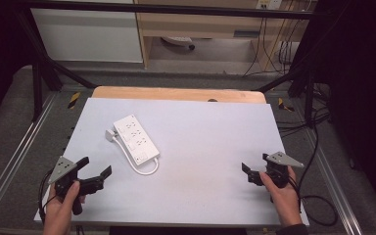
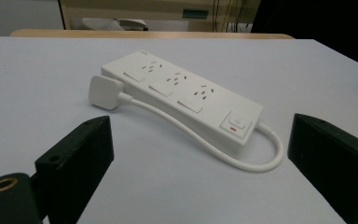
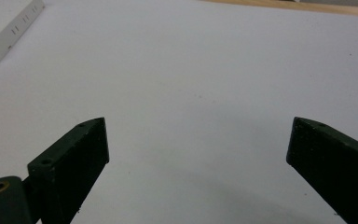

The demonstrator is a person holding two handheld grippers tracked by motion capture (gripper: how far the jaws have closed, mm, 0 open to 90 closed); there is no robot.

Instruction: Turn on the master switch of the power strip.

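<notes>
**Both grippers spread, power strip ahead of your left one**

Nearest the lens, your left gripper (image 1: 94, 173) shows its two black jaws rising from the bottom of the left gripper view, set wide apart, with bare table between them: released, gripping nothing. They are blocky, matte, slant-cut at the tips.

The power strip (image 2: 182, 95) lies just ahead of those jaws, flat on the table (image 1: 210, 147), running away from you on a diagonal. Nothing stands between the jaws and the strip. It is a white, smooth plastic slab with three socket groups in a row and a switch (image 2: 235, 124) at its near end. Its white cord (image 2: 242, 161) leaves that near end, loops round and runs back along the strip's side to the plug (image 2: 104, 92), which lies loose on the table beside the far end.

Your right gripper (image 1: 254, 171) is well apart from the strip, off to the far side of your left one. Its jaws also stand wide, with plain table between them: released. In the right gripper view a corner of the strip sits far ahead at the upper left.

The table surface is a pale, matte sheet with a wooden edge (image 1: 176, 93) beyond it.
</notes>
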